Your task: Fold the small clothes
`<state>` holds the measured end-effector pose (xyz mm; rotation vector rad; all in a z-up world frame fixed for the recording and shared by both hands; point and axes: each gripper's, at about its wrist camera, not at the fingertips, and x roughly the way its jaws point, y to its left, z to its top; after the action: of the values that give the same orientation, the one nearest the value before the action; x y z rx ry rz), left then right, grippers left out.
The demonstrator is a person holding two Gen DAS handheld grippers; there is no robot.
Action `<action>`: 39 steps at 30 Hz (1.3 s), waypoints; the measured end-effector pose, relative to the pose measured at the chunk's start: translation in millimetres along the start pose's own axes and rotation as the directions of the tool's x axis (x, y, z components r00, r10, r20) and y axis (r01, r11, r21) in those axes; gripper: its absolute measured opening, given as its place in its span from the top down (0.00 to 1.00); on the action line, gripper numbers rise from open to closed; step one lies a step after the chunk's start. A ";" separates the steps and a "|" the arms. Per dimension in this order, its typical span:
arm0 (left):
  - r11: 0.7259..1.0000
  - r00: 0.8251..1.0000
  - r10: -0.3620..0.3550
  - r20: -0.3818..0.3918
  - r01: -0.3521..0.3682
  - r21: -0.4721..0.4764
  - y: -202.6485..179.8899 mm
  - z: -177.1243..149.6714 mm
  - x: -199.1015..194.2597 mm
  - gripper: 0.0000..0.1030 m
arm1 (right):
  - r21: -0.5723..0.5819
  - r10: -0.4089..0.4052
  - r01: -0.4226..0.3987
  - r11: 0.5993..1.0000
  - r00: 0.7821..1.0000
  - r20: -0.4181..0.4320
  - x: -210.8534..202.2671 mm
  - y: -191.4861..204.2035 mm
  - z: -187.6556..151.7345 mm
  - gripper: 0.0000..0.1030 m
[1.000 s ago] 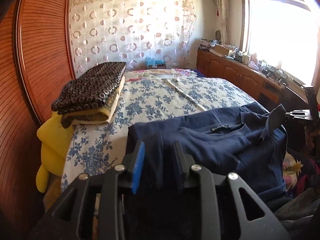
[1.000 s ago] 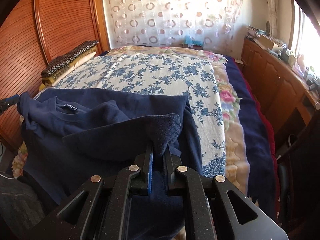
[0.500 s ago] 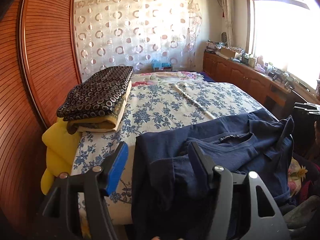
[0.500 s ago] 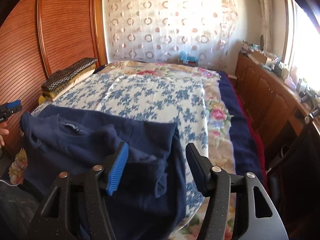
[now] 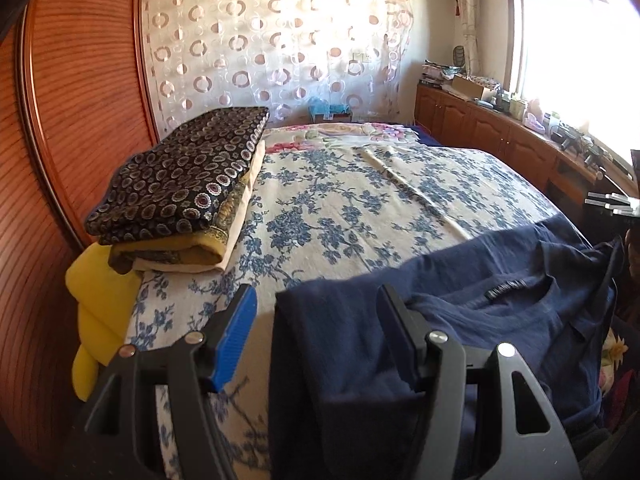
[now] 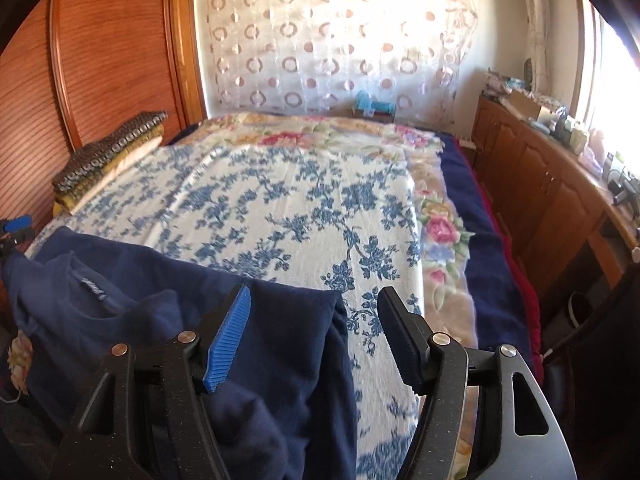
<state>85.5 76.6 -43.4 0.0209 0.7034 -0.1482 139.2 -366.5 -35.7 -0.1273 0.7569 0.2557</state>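
Note:
A navy blue sweatshirt [image 5: 500,312] lies across the near edge of the bed, collar label up; it also shows in the right wrist view [image 6: 132,292]. My left gripper [image 5: 316,332] is open, its jaws wide apart over the shirt's left side, holding nothing. My right gripper [image 6: 312,332] is open too, jaws wide apart above the shirt's right edge, where a folded-in sleeve lies. The left gripper's blue tip [image 6: 16,224] shows at the far left of the right wrist view.
The bed [image 5: 380,200] has a blue floral cover. A stack of folded dark patterned and yellow blankets [image 5: 180,184] sits at its left by the wooden headboard [image 5: 72,120]. A wooden cabinet [image 6: 552,184] with clutter runs along the right under the window.
Both grippers were shut on the navy fabric a second ago. They have let go, opened wide and pulled back a little; the sleeves now rest folded on the shirt.

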 end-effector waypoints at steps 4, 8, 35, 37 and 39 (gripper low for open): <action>0.999 0.998 0.047 -0.032 -0.047 -0.003 16.5 9.0 21.9 0.40 | -0.001 0.012 -0.012 1.000 0.998 -0.067 28.1 -7.2 -2.1 0.35; 0.999 0.994 0.041 -0.104 -0.042 -0.006 28.4 9.9 44.4 0.40 | 0.022 0.011 -0.009 1.000 0.993 -0.114 43.4 -15.9 -7.4 0.35; 0.995 0.986 -0.047 -0.162 0.031 -0.096 25.7 -12.0 71.4 0.43 | 0.032 0.123 -0.120 0.992 0.985 -0.119 53.7 -13.4 -20.5 0.73; 0.992 0.984 -0.088 -0.157 0.073 -0.102 25.0 -12.1 68.9 0.61 | 0.029 0.135 -0.133 0.991 0.984 -0.119 52.6 -10.0 -20.6 0.84; 0.988 0.979 -0.126 -0.163 0.109 -0.107 22.9 -12.3 67.6 0.73 | 0.020 0.132 -0.130 0.991 0.984 -0.116 51.1 -6.4 -21.5 0.90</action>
<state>131.8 91.4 -97.2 -0.1027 0.8812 -0.2275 162.4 -367.6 -86.5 -0.0810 0.8853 0.3711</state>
